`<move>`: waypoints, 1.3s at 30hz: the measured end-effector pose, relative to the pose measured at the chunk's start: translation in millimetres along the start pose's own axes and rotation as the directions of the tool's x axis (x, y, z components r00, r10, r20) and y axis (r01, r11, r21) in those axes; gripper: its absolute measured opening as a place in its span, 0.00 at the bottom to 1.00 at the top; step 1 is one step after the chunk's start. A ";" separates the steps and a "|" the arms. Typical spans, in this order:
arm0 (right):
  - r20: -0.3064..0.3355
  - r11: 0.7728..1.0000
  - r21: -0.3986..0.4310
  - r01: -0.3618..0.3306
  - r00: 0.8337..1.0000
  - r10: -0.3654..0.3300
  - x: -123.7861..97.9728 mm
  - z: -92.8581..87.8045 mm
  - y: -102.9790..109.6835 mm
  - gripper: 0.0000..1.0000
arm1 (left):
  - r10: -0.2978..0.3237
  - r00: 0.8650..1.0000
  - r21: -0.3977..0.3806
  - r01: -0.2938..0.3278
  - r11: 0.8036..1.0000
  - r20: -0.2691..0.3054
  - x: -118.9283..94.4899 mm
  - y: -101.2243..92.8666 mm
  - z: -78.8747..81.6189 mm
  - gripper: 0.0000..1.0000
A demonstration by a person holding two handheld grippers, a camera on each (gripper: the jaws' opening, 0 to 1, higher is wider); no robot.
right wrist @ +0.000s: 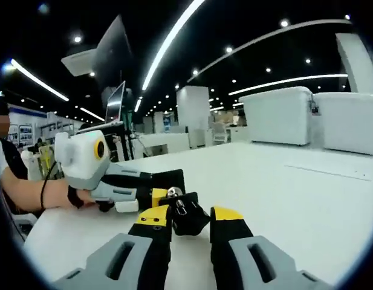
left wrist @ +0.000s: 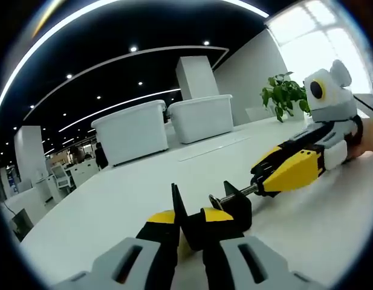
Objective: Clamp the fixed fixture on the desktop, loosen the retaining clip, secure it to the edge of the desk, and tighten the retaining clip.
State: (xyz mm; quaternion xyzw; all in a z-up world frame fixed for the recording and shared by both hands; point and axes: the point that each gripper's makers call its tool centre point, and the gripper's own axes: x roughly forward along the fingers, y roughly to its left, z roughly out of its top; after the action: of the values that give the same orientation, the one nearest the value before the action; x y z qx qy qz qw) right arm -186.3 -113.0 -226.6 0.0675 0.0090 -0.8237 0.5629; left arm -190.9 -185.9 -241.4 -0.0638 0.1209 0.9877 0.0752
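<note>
A small black clamp fixture (left wrist: pixel 234 208) sits low over the white desk (left wrist: pixel 113 205). My left gripper (left wrist: pixel 189 219) is shut on its body, with the yellow-tipped jaws pressed to either side. A thin metal screw rod (left wrist: pixel 245 191) sticks out of the fixture to the right. My right gripper (left wrist: pixel 259 181) comes in from the right and is shut on the rod's end. In the right gripper view the black fixture (right wrist: pixel 189 220) lies between the jaws of my right gripper (right wrist: pixel 189 216). My left gripper (right wrist: pixel 165 194) reaches it from the left.
Two white lidded bins (left wrist: pixel 135 130) (left wrist: pixel 204 115) stand at the back of the desk, with a potted plant (left wrist: pixel 286 93) to their right. A person's hand (right wrist: pixel 47 193) holds the left gripper. A dark screen (right wrist: pixel 116 103) stands behind it. The bins (right wrist: pixel 277 115) are far right.
</note>
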 end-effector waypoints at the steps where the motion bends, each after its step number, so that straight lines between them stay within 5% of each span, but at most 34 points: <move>1: 0.007 1.000 -0.019 -0.008 1.000 0.008 0.0 0.4 1.6 0.22 | 0.000 1.000 0.000 0.000 1.000 0.000 0.1 0.0 0.0 0.14; 8: 0.007 0.989 -0.148 0.005 1.000 -0.004 -1.4 -0.8 9.8 0.21 | 0.000 1.000 0.001 0.000 1.000 0.001 -0.2 -0.1 0.2 0.14; 14: 0.012 0.916 -0.399 0.038 0.999 -0.036 -0.7 0.4 17.9 0.20 | 0.001 1.000 0.002 -0.001 1.000 0.000 -0.8 -0.4 0.2 0.14; 21: 0.015 0.886 -0.461 0.056 0.998 -0.055 1.4 0.2 19.7 0.20 | 0.003 1.000 0.000 -0.003 1.000 -0.001 -1.1 -0.1 0.1 0.14; 27: 0.003 0.902 -0.429 0.050 0.999 -0.054 1.1 0.8 16.3 0.22 | 0.003 1.000 0.000 -0.003 1.000 0.000 -0.9 -0.3 0.2 0.14; 30: 0.001 0.935 -0.349 0.057 0.998 -0.060 -1.8 1.7 9.9 0.26 | 0.003 1.000 0.000 -0.003 1.000 0.000 -0.8 -0.4 0.2 0.14; 32: 0.050 0.976 -0.210 0.062 0.997 -0.053 -5.0 11.1 5.1 0.29 | 0.003 1.000 0.001 -0.003 1.000 0.000 -0.8 -0.4 0.3 0.14; 33: 0.083 0.996 -0.067 0.055 0.995 -0.049 -7.2 16.3 2.0 0.29 | 0.003 1.000 0.000 -0.003 1.000 0.000 -0.7 -0.4 0.3 0.14; 36: 0.071 0.994 0.092 0.054 0.996 -0.060 -10.5 15.7 -7.3 0.29 | 0.003 1.000 0.000 -0.003 1.000 0.000 -0.8 -0.4 0.2 0.14; 39: 0.058 0.993 0.115 0.040 0.997 -0.047 -9.2 13.1 -8.0 0.25 | 0.003 1.000 -0.001 -0.003 1.000 0.000 -0.8 -0.2 0.1 0.14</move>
State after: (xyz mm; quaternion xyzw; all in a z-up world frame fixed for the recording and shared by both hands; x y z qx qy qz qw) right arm -191.7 -102.8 -213.0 0.0742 -0.0535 -0.8367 0.5400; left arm -190.0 -185.8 -241.2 -0.0637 0.1205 0.9879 0.0737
